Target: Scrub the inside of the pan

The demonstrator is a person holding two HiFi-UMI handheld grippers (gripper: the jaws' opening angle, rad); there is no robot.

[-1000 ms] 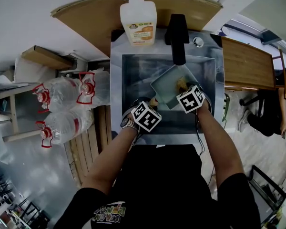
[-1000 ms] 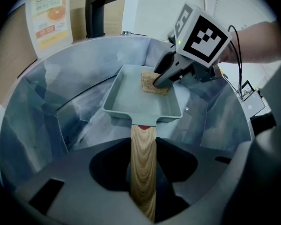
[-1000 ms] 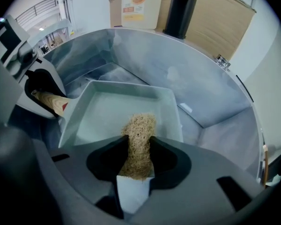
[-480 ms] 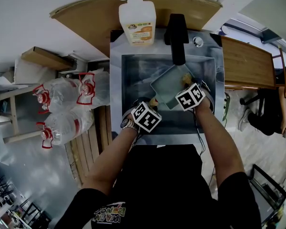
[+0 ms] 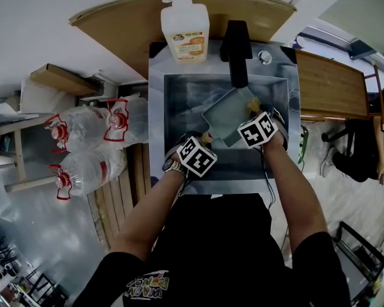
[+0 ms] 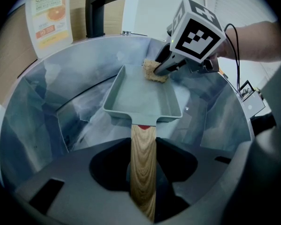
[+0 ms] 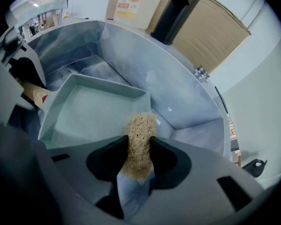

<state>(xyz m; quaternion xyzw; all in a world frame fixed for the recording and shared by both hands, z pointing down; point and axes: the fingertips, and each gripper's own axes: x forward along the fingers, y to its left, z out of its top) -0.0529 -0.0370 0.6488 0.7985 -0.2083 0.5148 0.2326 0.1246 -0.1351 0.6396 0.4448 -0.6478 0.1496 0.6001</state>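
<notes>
Task object: pale grey-green rectangular pan (image 6: 141,95) with a wooden handle (image 6: 143,165), lying inside the stainless steel sink (image 5: 179,101) below the black faucet (image 5: 238,50); a soap bottle with an orange label (image 5: 185,27) stands on the ledge behind. Left gripper (image 6: 143,172): jaws closed on the wooden handle, one on each side of it, holding the pan with its open side up. Right gripper (image 7: 138,156): jaws pinched on a tan fibrous scrubbing pad (image 7: 139,137), which sticks out past the fingertips. Key relation: the pan's long axis runs from the handle in the left gripper straight away toward the faucet side, and the pad sits at the pan's far right corner, at the rim. Nearly all the pan floor therefore lies back toward the handle and across to the left of the pad. The right gripper is the only one near the inside; the left one just anchors. My reading: the next stroke has to pull the pad down off the corner and sweep along that long axis toward the handle. View differences: the left gripper view shows the whole floor and the pad at the corner from outside, but not the grip on it. The right gripper view shows that grip clearly, yet not whether the pad tip presses on the rim or the floor. The head view hides both sets of jaws under the marker cubes.
</notes>
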